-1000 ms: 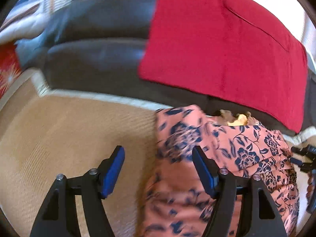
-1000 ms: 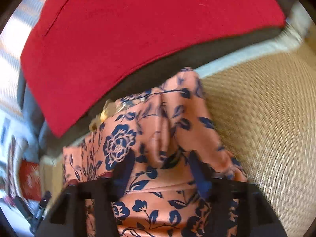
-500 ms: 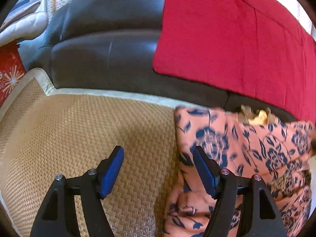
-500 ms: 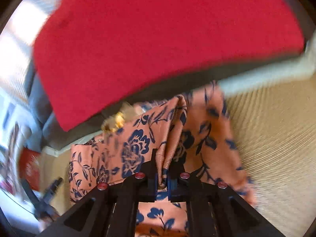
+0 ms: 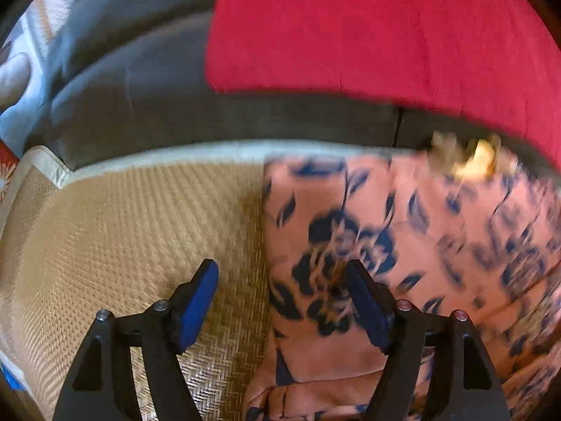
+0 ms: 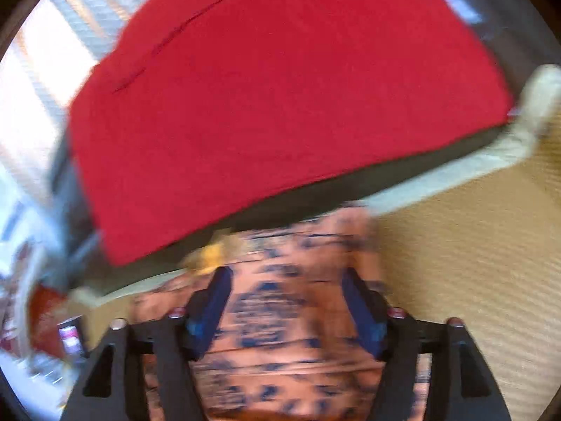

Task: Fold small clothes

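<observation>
A small salmon-pink garment with a dark blue flower print (image 5: 403, 245) lies on a woven straw mat (image 5: 122, 245), with a yellow trim at its far edge. My left gripper (image 5: 282, 277) is open over the garment's left edge, one pad above the mat and one above the cloth. In the right wrist view the same garment (image 6: 287, 301) is blurred by motion. My right gripper (image 6: 287, 280) is open and empty above it.
A dark sofa (image 5: 140, 87) with a red cloth (image 5: 368, 35) draped over it runs along the mat's far edge; the cloth also shows in the right wrist view (image 6: 280, 105). The mat's pale border (image 5: 157, 158) meets the sofa base. Clutter sits at the far left (image 6: 52, 315).
My right gripper has opened and let go of the garment fold that it pinched half a second ago. The garment now lies flatter. My left gripper stays open and has shifted over the garment's left edge.
</observation>
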Available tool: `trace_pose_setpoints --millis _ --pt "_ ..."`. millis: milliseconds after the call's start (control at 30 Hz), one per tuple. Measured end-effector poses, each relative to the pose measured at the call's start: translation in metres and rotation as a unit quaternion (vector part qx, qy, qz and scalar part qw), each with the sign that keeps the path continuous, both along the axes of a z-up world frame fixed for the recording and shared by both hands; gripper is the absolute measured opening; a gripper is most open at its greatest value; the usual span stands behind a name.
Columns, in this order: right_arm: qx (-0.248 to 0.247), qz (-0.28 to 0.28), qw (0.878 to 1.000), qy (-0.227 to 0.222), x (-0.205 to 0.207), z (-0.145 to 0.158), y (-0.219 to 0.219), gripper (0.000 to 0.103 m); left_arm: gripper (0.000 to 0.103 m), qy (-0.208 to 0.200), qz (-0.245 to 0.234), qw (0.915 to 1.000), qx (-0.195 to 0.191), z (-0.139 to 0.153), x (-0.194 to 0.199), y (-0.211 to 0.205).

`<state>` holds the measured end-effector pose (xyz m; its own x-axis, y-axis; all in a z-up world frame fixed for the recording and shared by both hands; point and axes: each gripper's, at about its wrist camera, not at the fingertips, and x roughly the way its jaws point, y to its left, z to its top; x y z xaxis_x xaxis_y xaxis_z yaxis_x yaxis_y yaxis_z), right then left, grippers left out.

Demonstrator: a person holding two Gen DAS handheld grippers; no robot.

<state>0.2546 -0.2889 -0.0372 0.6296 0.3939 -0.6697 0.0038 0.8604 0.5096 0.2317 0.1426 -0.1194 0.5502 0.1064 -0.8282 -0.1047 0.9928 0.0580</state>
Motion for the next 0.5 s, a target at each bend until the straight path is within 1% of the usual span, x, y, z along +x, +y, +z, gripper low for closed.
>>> trace_pose_setpoints --millis 33,67,133,167,200,233,267,300,333,367,400,433,467,500 --pt "0.012 0.019 1.000 0.008 0.008 -0.005 0.006 0.072 0.076 -0.017 0.001 0.9998 -0.005 0.010 0.001 0.000" --pt "0.016 0.037 0.999 0.020 0.015 -0.012 0.008 0.072 0.076 -0.023 0.000 0.9997 -0.006 0.015 0.003 0.000" --pt "0.032 0.048 0.997 0.054 0.032 -0.035 0.013 0.072 0.076 -0.021 -0.010 0.9997 -0.005 0.013 0.013 -0.005" --pt "0.052 0.050 0.995 0.075 0.041 -0.051 0.012 0.072 0.076 -0.005 -0.012 0.9999 0.006 0.004 0.019 -0.007" --pt "0.050 0.039 0.994 0.087 0.047 -0.065 0.006 0.072 0.076 0.024 -0.003 0.9995 0.020 -0.011 0.027 -0.005" --pt "0.034 -0.003 0.994 0.100 0.049 -0.079 -0.004 0.072 0.078 0.053 0.008 0.9985 0.012 -0.027 0.034 0.001" --pt "0.054 -0.017 0.993 0.101 0.044 -0.085 -0.018 0.072 0.078 0.045 0.015 0.9987 -0.017 -0.029 0.033 0.007" --pt "0.090 -0.022 0.991 0.094 0.040 -0.088 -0.027 0.072 0.078 0.040 0.018 0.9987 -0.028 -0.026 0.032 0.009" --pt "0.104 -0.029 0.990 0.090 0.035 -0.085 -0.031 0.072 0.078 0.034 0.018 0.9988 -0.031 -0.022 0.030 0.011" --pt "0.113 -0.033 0.990 0.082 0.029 -0.078 -0.033 0.072 0.078 0.019 0.018 0.9992 -0.029 -0.016 0.026 0.011" --pt "0.122 -0.029 0.990 0.060 0.023 -0.071 -0.035 0.073 0.078 0.003 0.020 0.9997 -0.015 -0.013 0.024 0.009" --pt "0.116 -0.020 0.992 0.045 0.021 -0.069 -0.035 0.081 0.078 0.015 0.020 0.9997 0.005 -0.020 0.027 0.007" --pt "0.097 -0.015 0.994 0.050 0.024 -0.073 -0.034 0.088 0.079 0.037 0.019 0.9992 0.001 -0.028 0.031 0.008" --pt "0.080 -0.009 0.994 0.080 0.030 -0.088 -0.033 0.088 0.079 0.036 0.024 0.9990 -0.011 -0.029 0.030 0.010"
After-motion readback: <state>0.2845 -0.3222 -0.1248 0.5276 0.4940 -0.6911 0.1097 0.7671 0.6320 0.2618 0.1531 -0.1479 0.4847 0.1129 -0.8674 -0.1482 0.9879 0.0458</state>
